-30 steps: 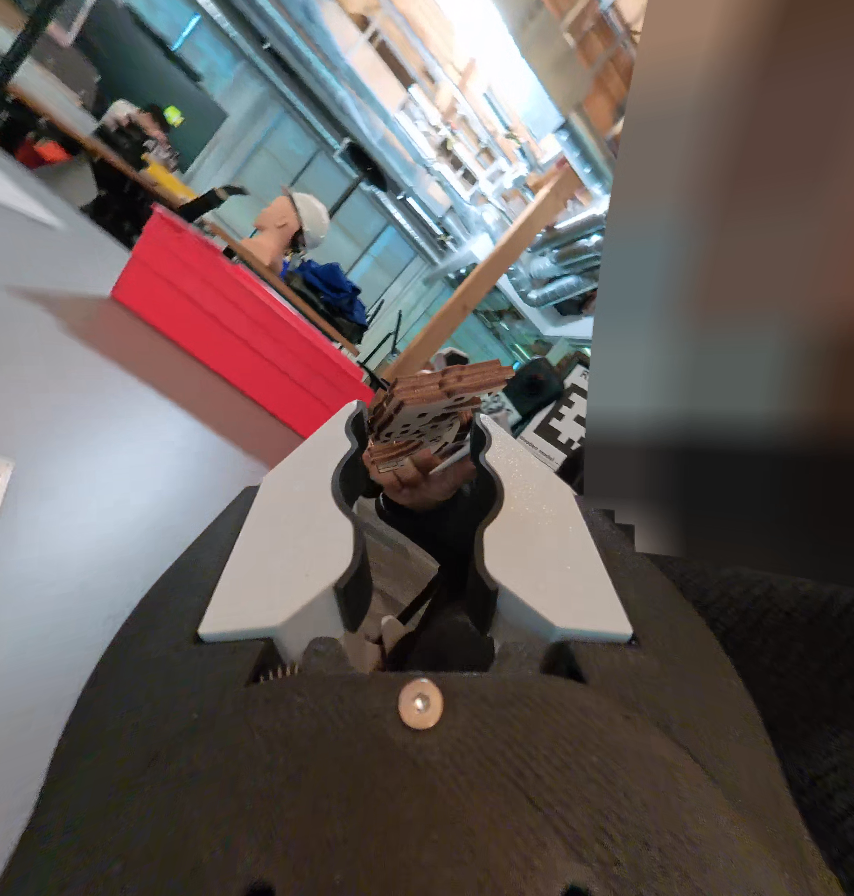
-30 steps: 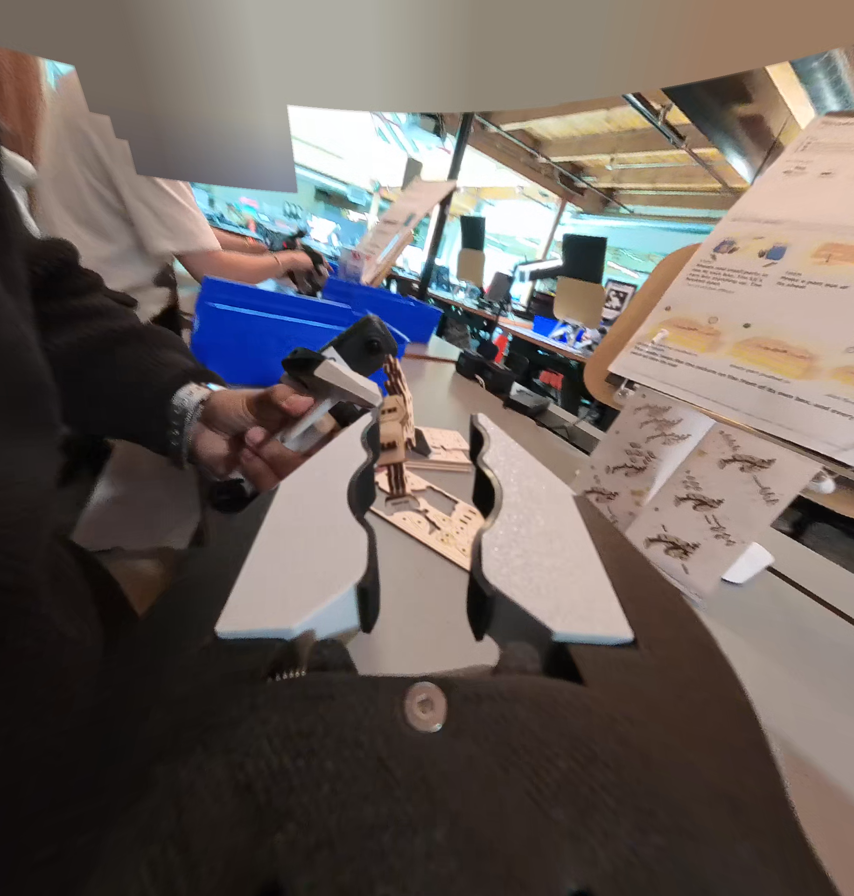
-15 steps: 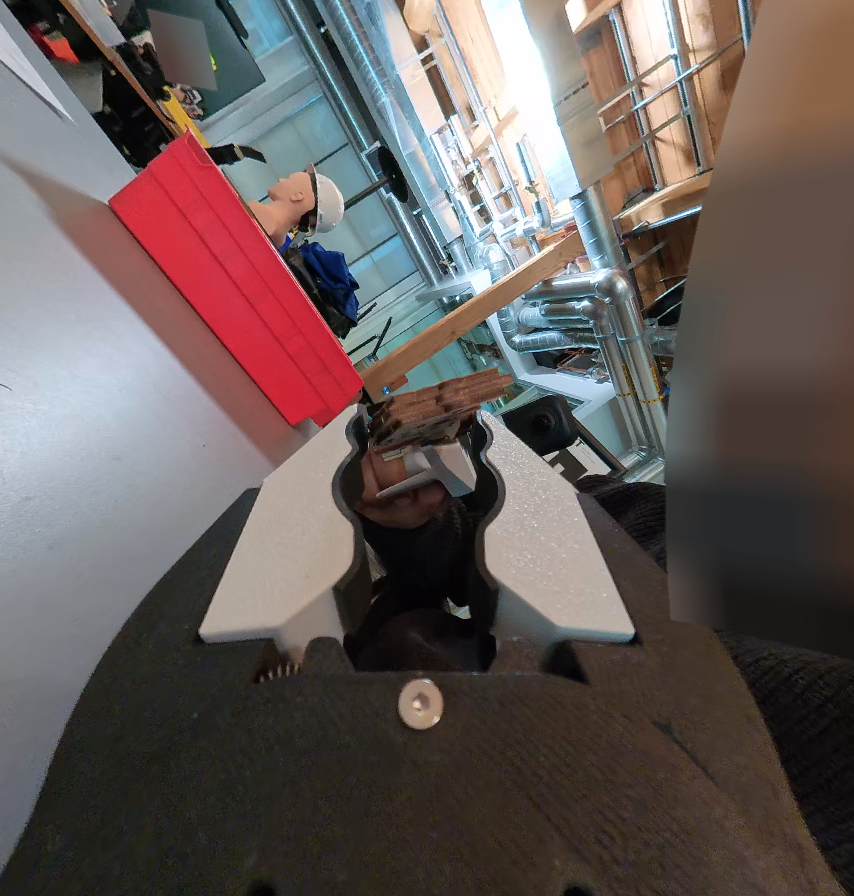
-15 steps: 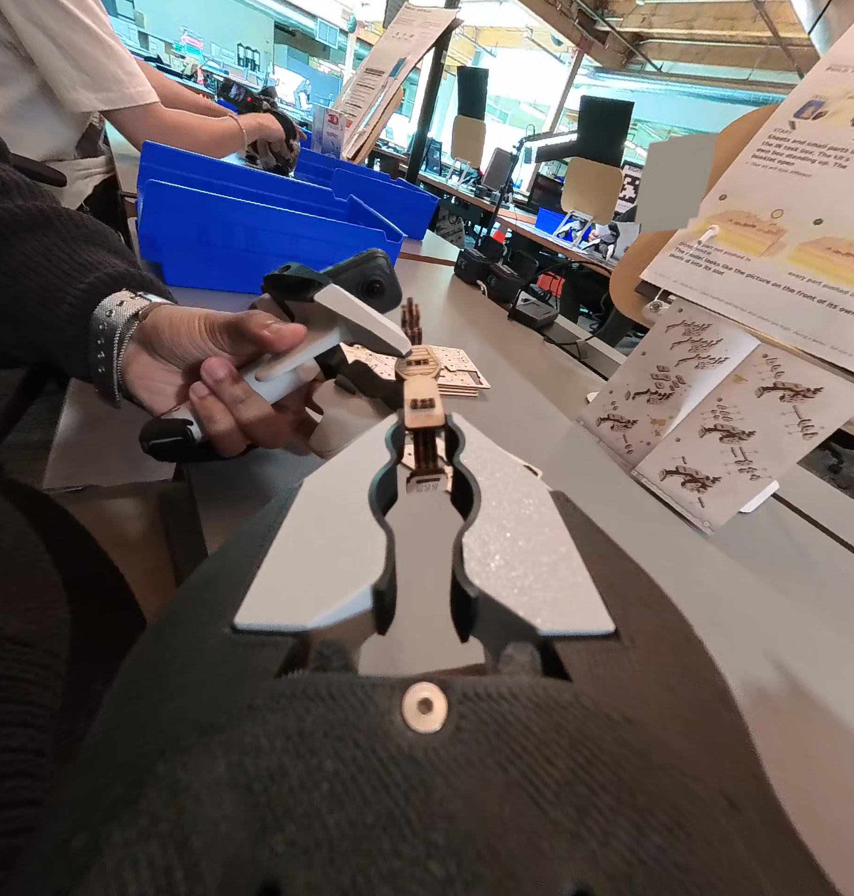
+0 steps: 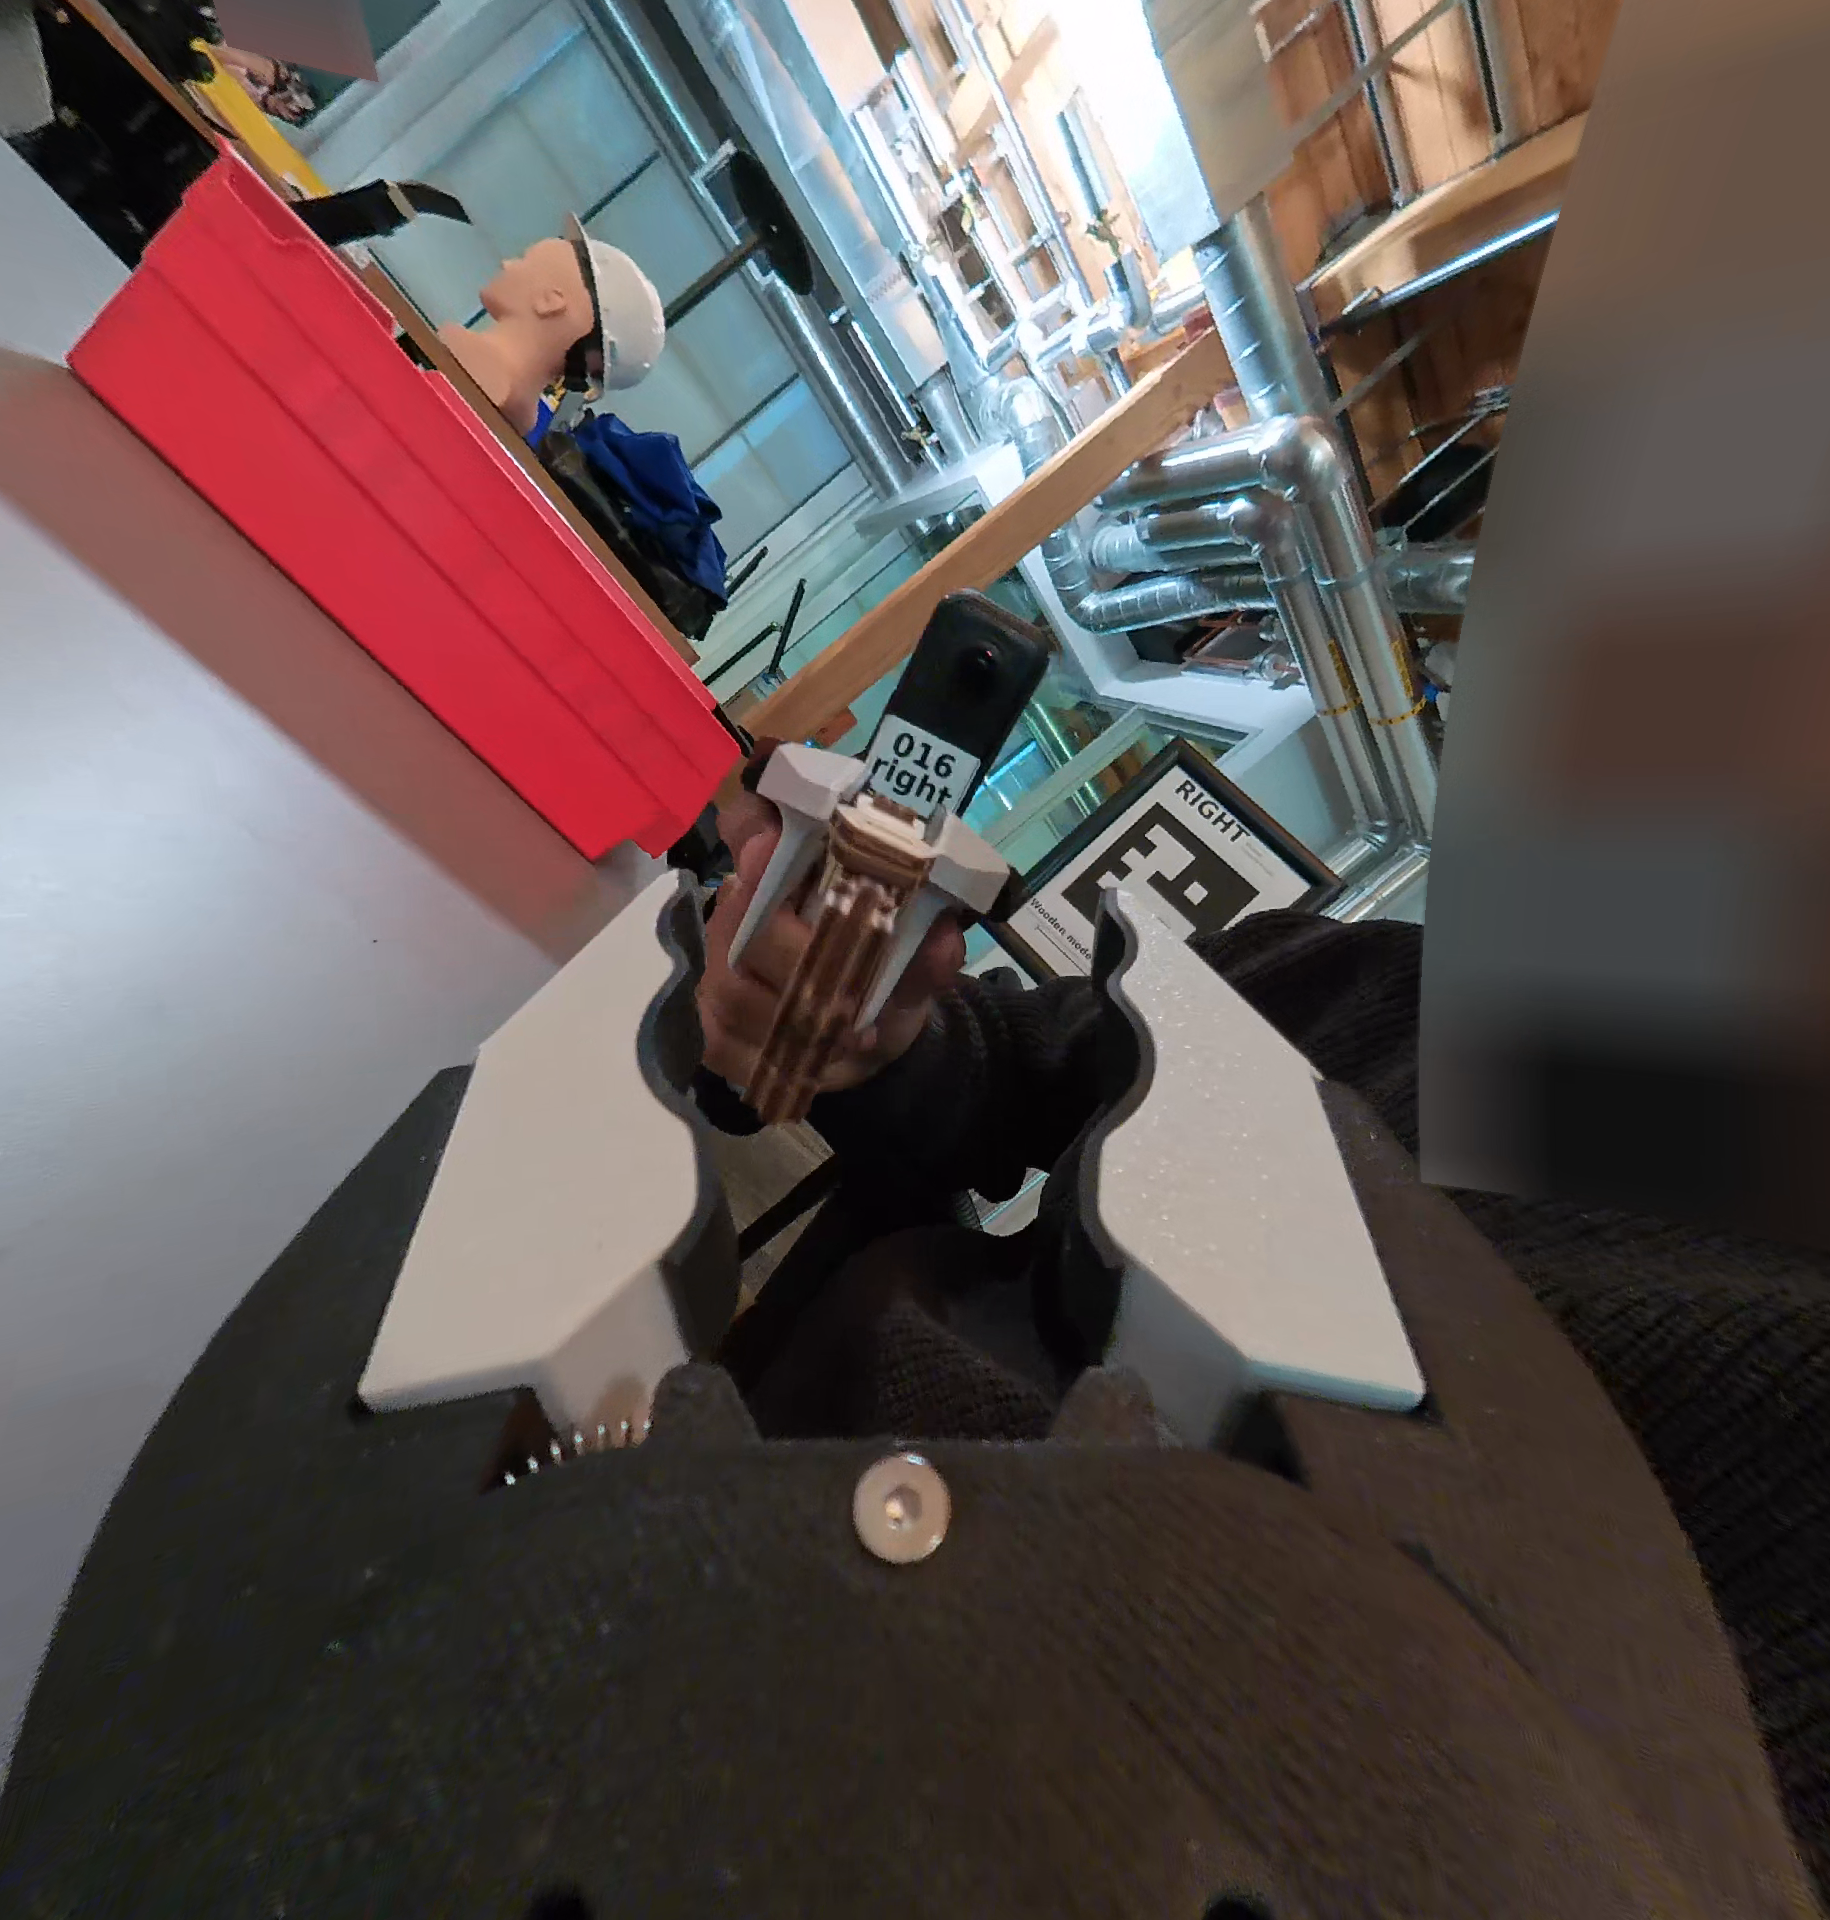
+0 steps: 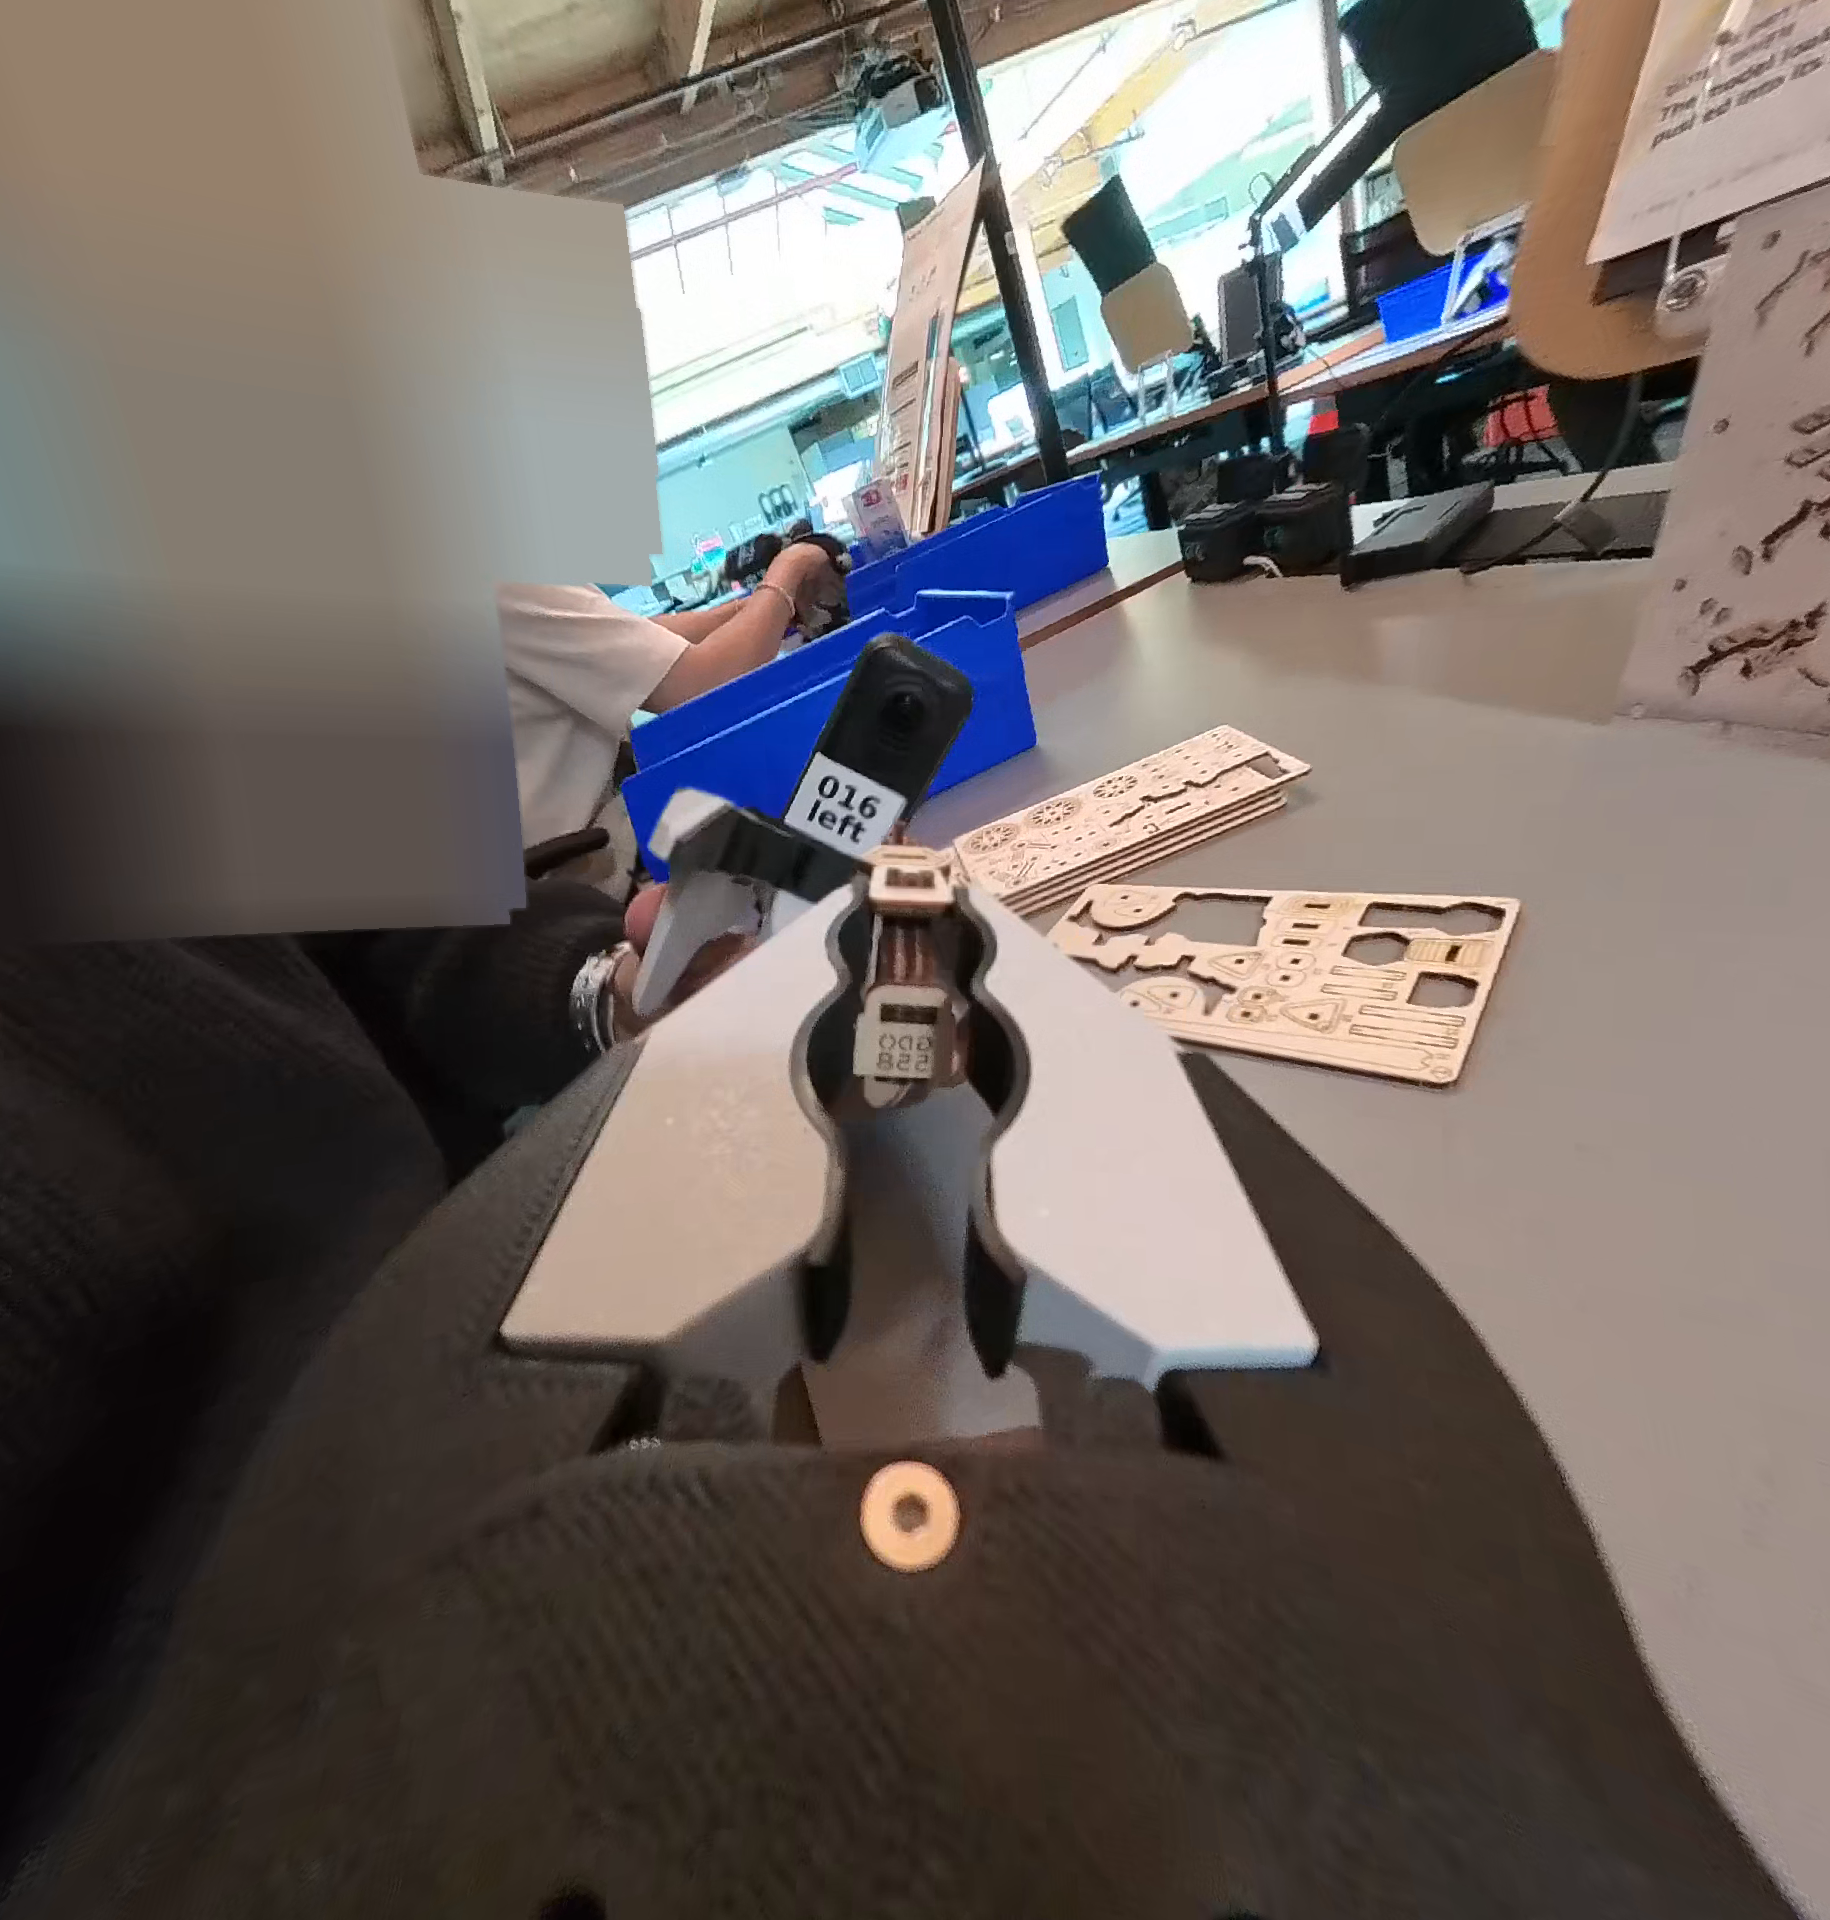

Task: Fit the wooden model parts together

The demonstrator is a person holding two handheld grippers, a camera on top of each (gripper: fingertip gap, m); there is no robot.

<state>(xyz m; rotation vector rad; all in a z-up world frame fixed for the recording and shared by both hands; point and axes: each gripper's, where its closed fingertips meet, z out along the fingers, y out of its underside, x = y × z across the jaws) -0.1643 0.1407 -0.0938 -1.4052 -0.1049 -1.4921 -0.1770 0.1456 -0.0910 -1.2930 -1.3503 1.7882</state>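
Observation:
The wooden model (image 6: pixel 900 977), a narrow stack of brown and pale laser-cut pieces, sits upright between my right gripper's fingers. My right gripper (image 6: pixel 906 904) is shut on it, above the grey table (image 6: pixel 1410 1195). My left gripper (image 5: pixel 900 904) is open and empty, its fingers wide apart. In the left wrist view, the right gripper (image 5: pixel 817 977) faces me a short way beyond my fingertips with the model (image 5: pixel 849 935) in it. In the right wrist view, the left gripper (image 6: pixel 724 894) sits just left of and behind the model, apart from it.
A punched-out wooden part sheet (image 6: pixel 1295 977) and a stack of sheets (image 6: pixel 1129 821) lie on the table to the right. Blue bins (image 6: pixel 838 717) stand behind, a red bin (image 5: pixel 371 540) on the other side. Printed sheets (image 6: pixel 1763 520) hang at the right. A person in white works beyond. The tips of both grippers are at nearly the same place.
The left gripper, which held the model a second ago, has opened wide and let go. The right gripper has closed on the model and now holds it alone.

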